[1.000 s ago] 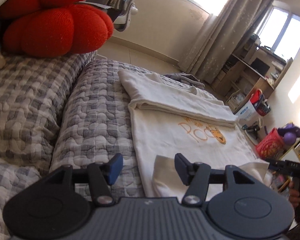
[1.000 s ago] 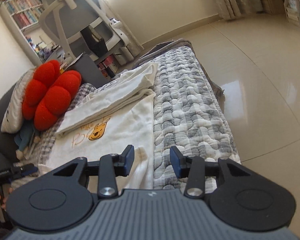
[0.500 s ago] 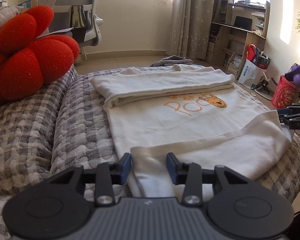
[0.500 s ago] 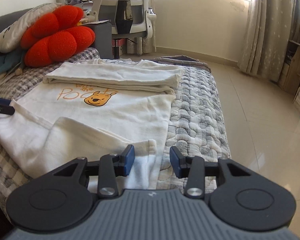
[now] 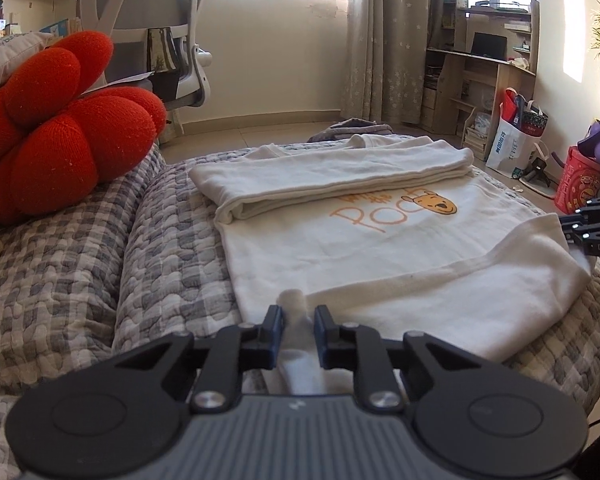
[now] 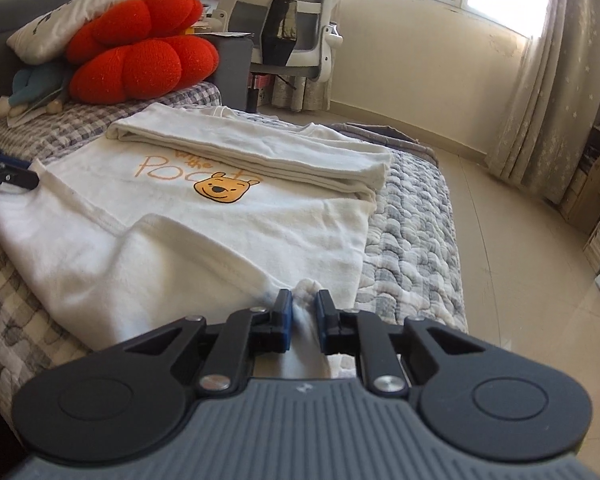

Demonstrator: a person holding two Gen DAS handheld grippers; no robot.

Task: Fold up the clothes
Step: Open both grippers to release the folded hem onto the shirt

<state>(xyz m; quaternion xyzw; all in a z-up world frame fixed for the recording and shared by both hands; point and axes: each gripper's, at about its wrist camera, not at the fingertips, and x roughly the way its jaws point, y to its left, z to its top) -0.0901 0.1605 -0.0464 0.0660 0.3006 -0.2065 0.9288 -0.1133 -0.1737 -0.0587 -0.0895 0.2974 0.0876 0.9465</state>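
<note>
White shirt (image 5: 340, 248) pinched by both hand-held grippers, left (image 5: 298, 320) and right (image 6: 302, 312).

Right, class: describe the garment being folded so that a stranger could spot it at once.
On the grey quilted bed, beside the red flower cushion, lies a cream T-shirt. Its far part is folded over. An orange bear face and lettering mark it out.

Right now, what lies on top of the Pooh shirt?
A folded cream garment lies across the shirt's far end, hiding part of the orange lettering. The rest of the print cannot be seen.
</note>
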